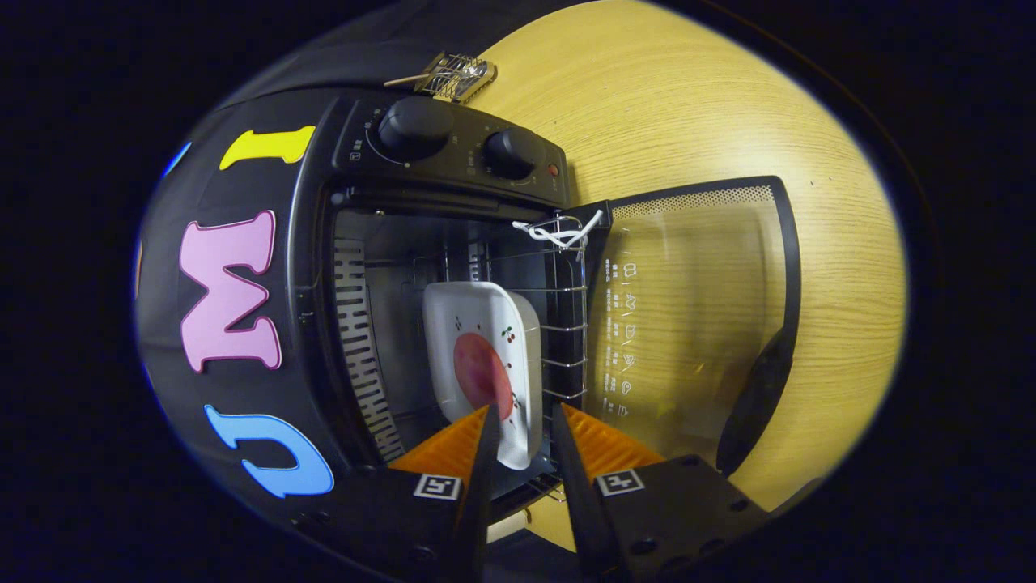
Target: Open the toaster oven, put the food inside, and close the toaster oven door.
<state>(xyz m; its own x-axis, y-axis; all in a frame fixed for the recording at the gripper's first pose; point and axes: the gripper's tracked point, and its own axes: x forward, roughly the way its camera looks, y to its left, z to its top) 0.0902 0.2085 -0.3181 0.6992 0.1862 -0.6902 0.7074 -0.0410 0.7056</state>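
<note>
Sitting on the wire rack (pixel 558 324) inside the toaster oven (pixel 437 267) is the white plate (pixel 486 324) with a round pink slice of food (pixel 481 374) on it, so the loading step looks done and what remains for you is closing the door. The view is rolled onto its side, so the glass door (pixel 696 316) lies fully swung down and flat over the wooden table (pixel 688 105), with its dark handle (pixel 757 397) along the far rim. Your gripper (pixel 522 413) hovers just in front of the plate's near edge, fingers parted by a narrow gap and holding nothing; whether a tip grazes the plate rim you cannot tell from here. Back straight out along the rack first, so neither finger drags the plate forward. Then come around under the handle edge of the door and lift it in an arc about its hinge, pushing with the finger faces rather than pinching. Mind the white cord (pixel 560 232) tied at the rack's corner beside the hinge; it could get nipped as the door swings home. The control knobs (pixel 461 138) and the small metal rack tool (pixel 453 77) beyond the oven need no attention.
</note>
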